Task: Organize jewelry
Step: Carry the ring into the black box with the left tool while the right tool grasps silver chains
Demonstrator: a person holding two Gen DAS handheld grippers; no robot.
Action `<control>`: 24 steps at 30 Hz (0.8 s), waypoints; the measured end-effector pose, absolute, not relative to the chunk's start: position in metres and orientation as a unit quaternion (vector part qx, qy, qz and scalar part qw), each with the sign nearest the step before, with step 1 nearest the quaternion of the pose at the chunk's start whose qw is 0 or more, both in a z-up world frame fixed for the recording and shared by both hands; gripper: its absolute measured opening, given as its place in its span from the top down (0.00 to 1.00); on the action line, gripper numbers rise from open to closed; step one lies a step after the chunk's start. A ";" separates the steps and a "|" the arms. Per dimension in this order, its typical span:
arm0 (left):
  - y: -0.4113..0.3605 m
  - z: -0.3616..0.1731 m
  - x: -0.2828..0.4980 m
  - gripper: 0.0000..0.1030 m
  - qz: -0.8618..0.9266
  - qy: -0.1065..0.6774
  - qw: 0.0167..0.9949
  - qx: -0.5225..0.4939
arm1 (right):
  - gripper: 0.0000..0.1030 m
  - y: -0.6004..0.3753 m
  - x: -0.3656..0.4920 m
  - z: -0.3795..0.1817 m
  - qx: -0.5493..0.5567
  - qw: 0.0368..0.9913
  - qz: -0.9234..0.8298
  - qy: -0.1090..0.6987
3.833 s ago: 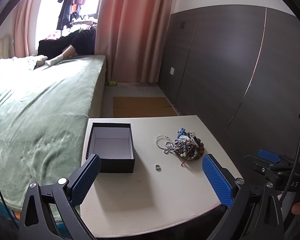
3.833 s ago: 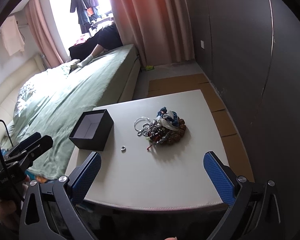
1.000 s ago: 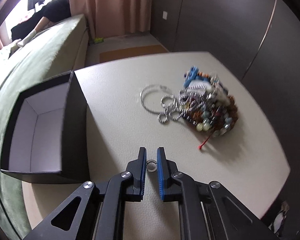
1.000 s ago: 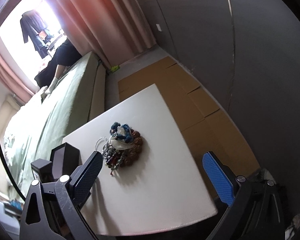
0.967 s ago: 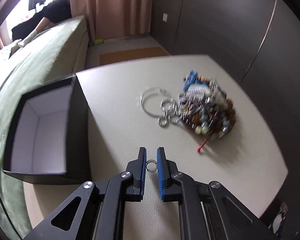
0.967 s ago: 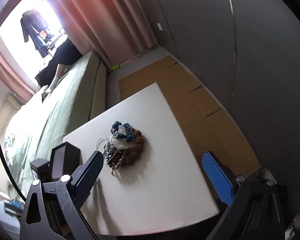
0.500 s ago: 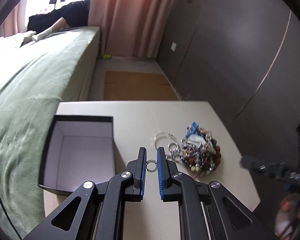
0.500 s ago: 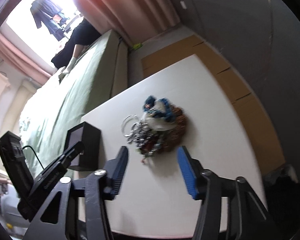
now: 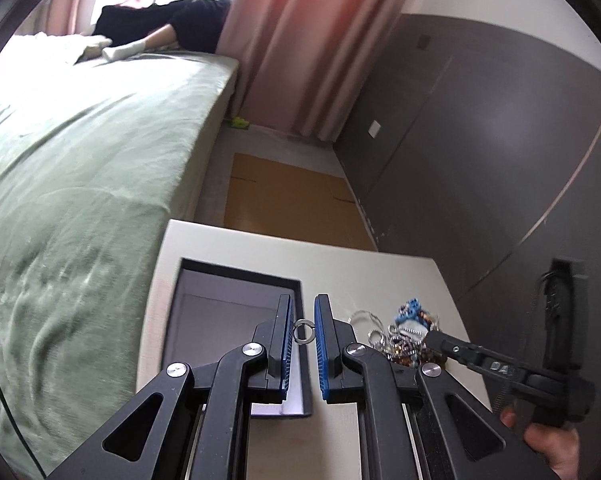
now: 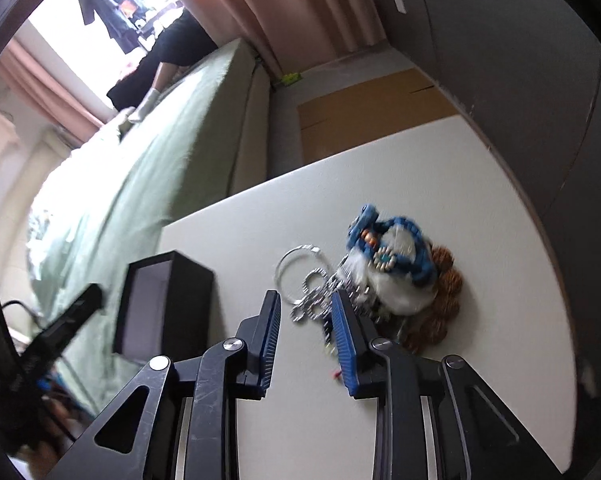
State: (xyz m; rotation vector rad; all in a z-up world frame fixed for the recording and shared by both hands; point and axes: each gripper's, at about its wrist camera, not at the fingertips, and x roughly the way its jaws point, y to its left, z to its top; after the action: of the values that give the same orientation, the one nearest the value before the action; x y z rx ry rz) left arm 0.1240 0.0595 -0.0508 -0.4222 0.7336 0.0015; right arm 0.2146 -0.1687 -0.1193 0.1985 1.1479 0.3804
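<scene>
Up close, the left gripper (image 9: 302, 330) is clamped on a small silver ring (image 9: 304, 331), pinched between its blue pads (image 9: 286, 344) and held clear of the table (image 9: 284, 246). From the left wrist view, the ring sits over the right edge of the open black box (image 9: 236, 280); whether it is inside that wall or just outside cannot be told. The box stands on the table's left side, next to the bed (image 9: 80, 160) with its green cover.

To the right of the box lies the jewelry pile (image 10: 396, 280): a blue beaded bracelet (image 10: 396, 236) on top, brown beads (image 10: 444, 304) beneath, and silver hoops (image 10: 300, 268) and chain links spilling toward the box. The pile is near the box but not touching it.

The right gripper (image 10: 306, 320) is partly parted, its jaws standing on either side of the chain links at the pile's near-left edge, with nothing clasped between them. Whether its tips touch the table cannot be told. In the left wrist view it (image 9: 456, 350) shows at the lower right, over the pile.
</scene>
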 end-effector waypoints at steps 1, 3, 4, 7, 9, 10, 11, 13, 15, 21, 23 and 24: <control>0.064 -0.049 0.123 0.90 0.003 0.353 0.912 -0.209 | 0.73 -0.167 0.218 -0.120 0.084 0.820 0.173 0.539; 0.070 -0.048 0.122 0.90 0.005 0.350 0.912 -0.214 | 0.73 -0.165 0.223 -0.122 0.067 0.822 0.165 0.541; 0.074 -0.048 0.121 0.90 0.007 0.350 0.911 -0.219 | 0.73 -0.166 0.224 -0.123 0.063 0.821 0.163 0.543; 0.083 -0.049 0.120 0.90 0.012 0.350 0.907 -0.233 | 0.72 -0.163 0.227 -0.132 0.050 0.821 0.156 0.547; 0.086 -0.049 0.120 0.90 0.013 0.350 0.906 -0.238 | 0.73 -0.158 0.228 -0.132 0.021 0.827 0.142 0.543; 0.086 -0.049 0.120 0.90 0.014 0.349 0.906 -0.239 | 0.73 -0.155 0.228 -0.133 0.011 0.831 0.138 0.539; 0.086 -0.048 0.119 0.90 0.013 0.349 0.906 -0.238 | 0.72 -0.152 0.227 -0.133 -0.001 0.833 0.133 0.537; 0.084 -0.047 0.118 0.90 0.012 0.349 0.908 -0.231 | 0.72 -0.148 0.224 -0.132 -0.026 0.837 0.127 0.532; 0.084 -0.046 0.116 0.90 0.012 0.349 0.909 -0.227 | 0.72 -0.138 0.221 -0.134 -0.070 0.838 0.117 0.528; 0.089 -0.046 0.113 0.90 0.021 0.348 0.909 -0.229 | 0.98 -0.133 0.215 -0.132 -0.130 0.843 0.102 0.512; 0.092 -0.045 0.111 0.90 0.024 0.346 0.909 -0.231 | 0.98 -0.141 0.215 -0.124 -0.096 0.843 0.122 0.515; 0.093 -0.045 0.111 0.90 0.026 0.345 0.910 -0.231 | 0.98 -0.145 0.215 -0.119 -0.087 0.846 0.125 0.510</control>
State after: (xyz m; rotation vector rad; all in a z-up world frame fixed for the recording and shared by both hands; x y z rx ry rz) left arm 0.1107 0.0929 -0.0447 -0.4754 0.7111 0.0529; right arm 0.2145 -0.1447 -0.1189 -0.1828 1.0764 0.2645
